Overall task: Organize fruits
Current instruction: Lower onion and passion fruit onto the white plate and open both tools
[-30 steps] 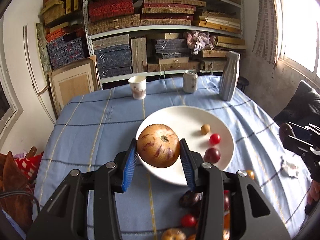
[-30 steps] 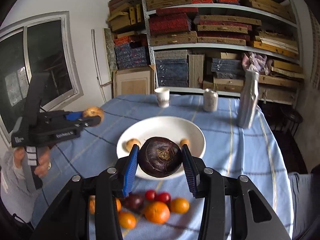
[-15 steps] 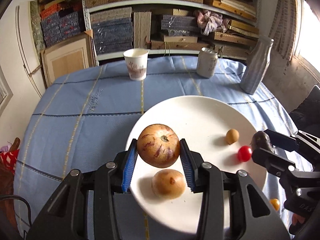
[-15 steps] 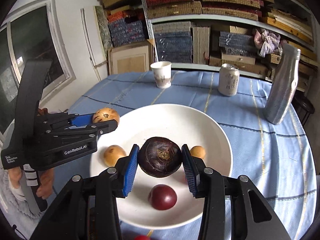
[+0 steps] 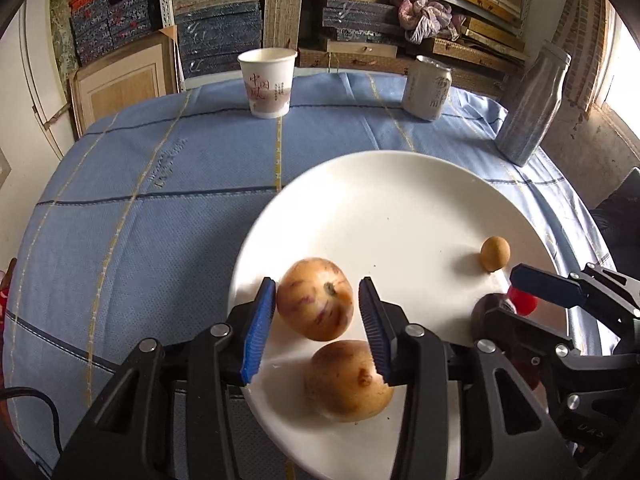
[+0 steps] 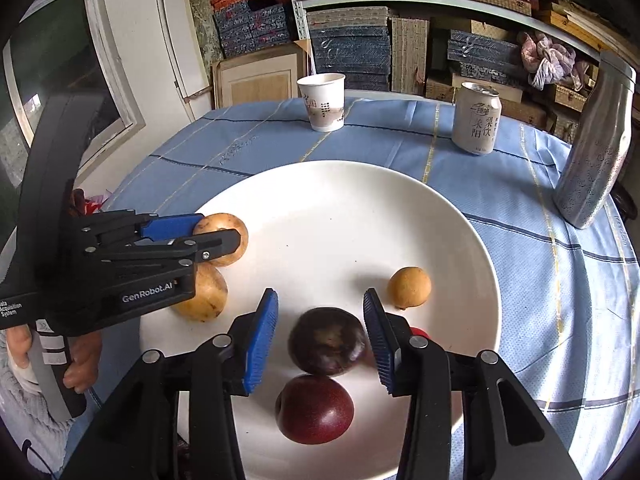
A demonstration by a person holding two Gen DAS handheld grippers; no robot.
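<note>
Two fruits being dropped on the white plate [image 6: 460,216]: your left gripper [image 5: 318,322] jaws are opening off the yellow fruit [image 5: 315,305]; right gripper [image 6: 322,338] jaws clear of the dark fruit [image 6: 327,340]. Next, back out and fetch more.

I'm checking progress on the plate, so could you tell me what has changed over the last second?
Both grippers came down over the white plate. The left gripper is opening around its yellow striped fruit; the right gripper has let go of the dark purple fruit. The paper cup, can and bottle stayed put.
</note>
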